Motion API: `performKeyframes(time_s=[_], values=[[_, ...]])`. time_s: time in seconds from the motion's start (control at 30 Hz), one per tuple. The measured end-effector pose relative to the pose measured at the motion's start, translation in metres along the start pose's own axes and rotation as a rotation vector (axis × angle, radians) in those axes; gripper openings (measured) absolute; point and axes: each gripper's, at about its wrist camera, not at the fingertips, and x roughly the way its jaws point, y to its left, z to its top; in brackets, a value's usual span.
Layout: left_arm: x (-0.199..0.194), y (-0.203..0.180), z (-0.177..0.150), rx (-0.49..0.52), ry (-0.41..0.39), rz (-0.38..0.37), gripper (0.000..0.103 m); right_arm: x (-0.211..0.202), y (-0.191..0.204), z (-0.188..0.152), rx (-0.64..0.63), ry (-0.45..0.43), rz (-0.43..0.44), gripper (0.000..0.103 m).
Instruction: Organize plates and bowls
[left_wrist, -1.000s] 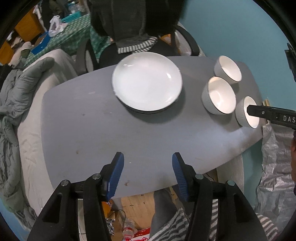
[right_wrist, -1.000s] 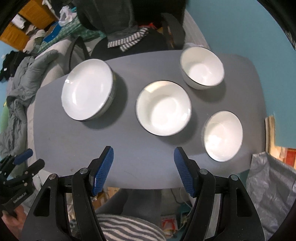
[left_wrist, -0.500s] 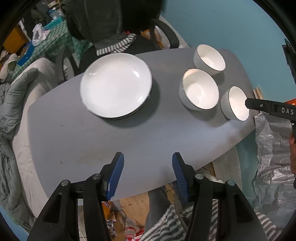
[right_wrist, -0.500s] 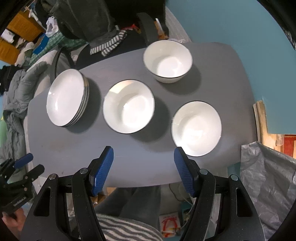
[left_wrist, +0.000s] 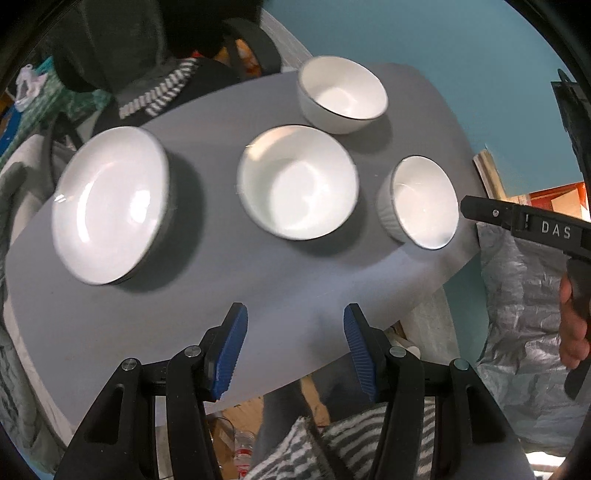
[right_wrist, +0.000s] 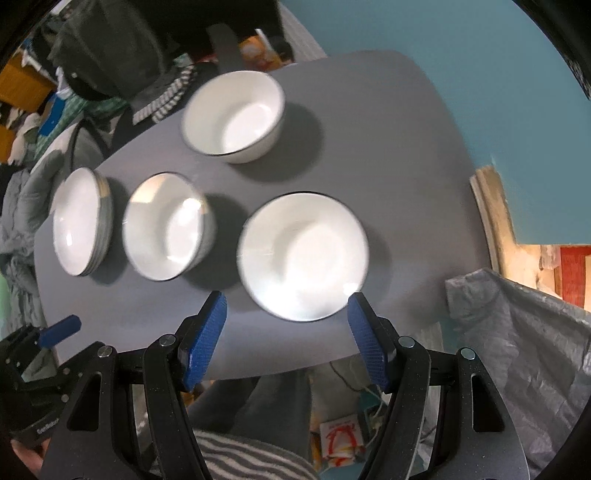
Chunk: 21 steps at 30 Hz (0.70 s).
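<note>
Bowls, three white ones, sit apart on the gray table (right_wrist: 424, 122) beside the plate stack (right_wrist: 79, 221), and the right gripper (right_wrist: 286, 332), spread and empty like the left gripper (left_wrist: 293, 347), lines up on the nearest bowl (right_wrist: 303, 254), probably to nest it.

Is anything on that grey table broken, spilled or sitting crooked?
Nothing stands out. The three white bowls sit upright, apart and empty on the grey table, and the plate stack looks even, not leaning. No chips or spills show, though the image is slightly blurred. Both tools, left and right, are open and hold nothing.
</note>
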Motion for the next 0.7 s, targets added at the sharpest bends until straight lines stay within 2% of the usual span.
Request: performKeyframes(time_s=[0.2, 0.4, 0.7], values=[[0.029, -0.029, 0.023, 0.002, 0.058, -0.037, 0.055, 0.010, -0.032, 0.005, 0.058, -0.003, -0.013, 0.069], [0.045, -0.051, 0.041, 0.033, 0.073, -0.018, 0.055, 0.021, -0.056, 0.006, 0.105, -0.014, -0.001, 0.069], [0.071, -0.077, 0.059, 0.071, 0.099, 0.023, 0.055, 0.047, -0.072, 0.003, 0.132, 0.025, 0.007, 0.069]])
